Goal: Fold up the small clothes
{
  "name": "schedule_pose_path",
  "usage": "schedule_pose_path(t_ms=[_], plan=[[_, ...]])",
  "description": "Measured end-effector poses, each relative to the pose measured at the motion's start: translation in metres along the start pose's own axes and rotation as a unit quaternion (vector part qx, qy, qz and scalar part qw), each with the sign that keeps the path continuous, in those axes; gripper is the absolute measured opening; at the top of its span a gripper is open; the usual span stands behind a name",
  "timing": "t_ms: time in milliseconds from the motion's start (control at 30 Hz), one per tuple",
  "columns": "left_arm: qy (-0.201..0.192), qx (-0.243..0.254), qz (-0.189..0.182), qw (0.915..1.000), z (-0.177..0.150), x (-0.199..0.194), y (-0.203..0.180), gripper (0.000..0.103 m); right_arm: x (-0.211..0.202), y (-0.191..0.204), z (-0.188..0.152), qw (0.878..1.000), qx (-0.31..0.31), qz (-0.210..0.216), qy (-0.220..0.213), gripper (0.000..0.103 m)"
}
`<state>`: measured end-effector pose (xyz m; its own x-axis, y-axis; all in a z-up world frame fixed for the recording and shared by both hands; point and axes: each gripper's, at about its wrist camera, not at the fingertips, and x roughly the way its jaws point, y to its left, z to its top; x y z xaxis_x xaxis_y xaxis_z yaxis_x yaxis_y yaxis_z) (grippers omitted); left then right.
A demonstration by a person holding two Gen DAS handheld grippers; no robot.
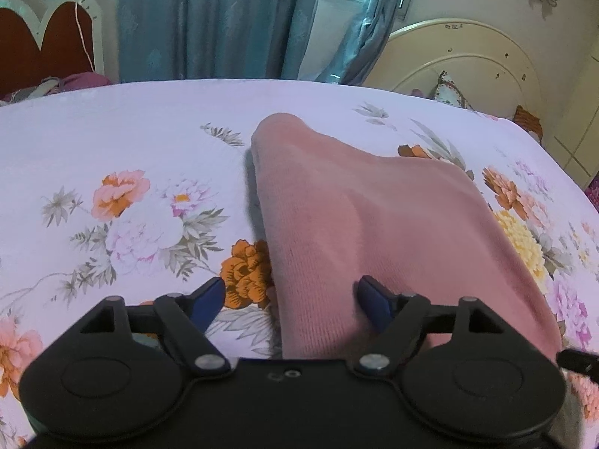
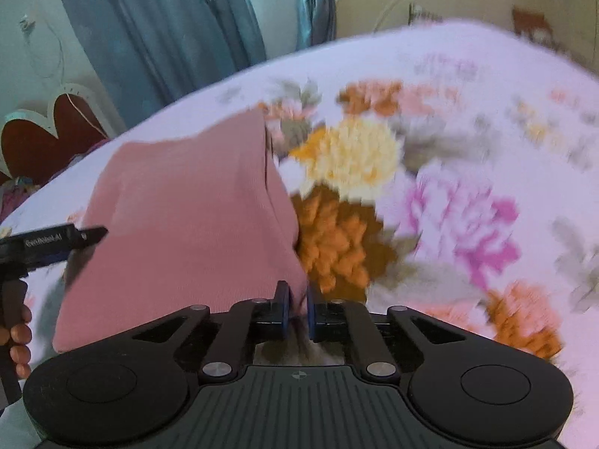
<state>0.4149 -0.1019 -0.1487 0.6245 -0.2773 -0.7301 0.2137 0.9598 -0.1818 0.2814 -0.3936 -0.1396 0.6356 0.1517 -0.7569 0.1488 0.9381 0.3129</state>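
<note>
Both grippers hang over a pink knitted garment [image 1: 378, 224] on a bed covered with a floral sheet [image 1: 112, 142]. Seen from its own camera, the left gripper [image 1: 292, 299] has its 2 blue-tipped fingers [image 1: 207, 299] spread wide; the garment's near left edge runs between them, yet neither pad presses on it, so this tool is open and holds nothing. Its right finger sits over the pink cloth, its left finger over the sheet beside an orange flower print.

From the right wrist camera, the right gripper [image 2: 297, 312] has its 2 pads close together with a narrow gap. The garment's near right corner reaches down into that gap, but the view is blurred and I cannot tell whether the pads pinch the cloth or merely stand either side of it.

The garment lies in the middle of the bed, mostly flat, with 1 end lifted into a rounded hump toward the far side. In the right wrist view, the left gripper's black tip pokes in from the left edge at the garment's left side, and a person's fingers [image 2: 18, 340] curl round its handle.

Behind the bed hang blue-green curtains [image 1: 209, 18], with a cream rounded headboard [image 1: 460, 56] to the right and a red heart-shaped headboard [image 1: 45, 41] to the left
</note>
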Motion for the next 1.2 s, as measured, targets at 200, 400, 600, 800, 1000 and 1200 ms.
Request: schedule_pose_path(t_ms=[200,400,600,800,1000,1200], plan=[[0.012,-0.022,0.010,0.9996,0.004,0.004,0.003,0.092,0.023,0.008,0.035,0.999,-0.029,0.032,-0.015,0.072],[0.023,-0.038,0.014,0.9989,0.007,0.013,0.001,0.099,0.074,0.003,0.057,0.997,-0.012,0.072,0.005,0.072],[0.040,-0.060,-0.002,0.9974,0.012,0.026,0.001,0.097,0.122,-0.007,0.072,0.994,-0.003,0.105,0.030,0.072],[0.047,-0.075,-0.018,0.9960,0.015,0.033,0.000,0.084,0.138,-0.004,0.074,0.989,-0.014,0.146,0.031,0.072],[0.049,-0.062,-0.030,0.9964,0.020,0.031,-0.013,0.055,0.141,0.003,0.072,0.982,-0.025,0.175,0.064,0.046],[0.039,-0.066,-0.035,0.9965,0.022,0.025,-0.016,0.035,0.139,0.000,0.074,0.979,0.004,0.189,0.081,0.022]])
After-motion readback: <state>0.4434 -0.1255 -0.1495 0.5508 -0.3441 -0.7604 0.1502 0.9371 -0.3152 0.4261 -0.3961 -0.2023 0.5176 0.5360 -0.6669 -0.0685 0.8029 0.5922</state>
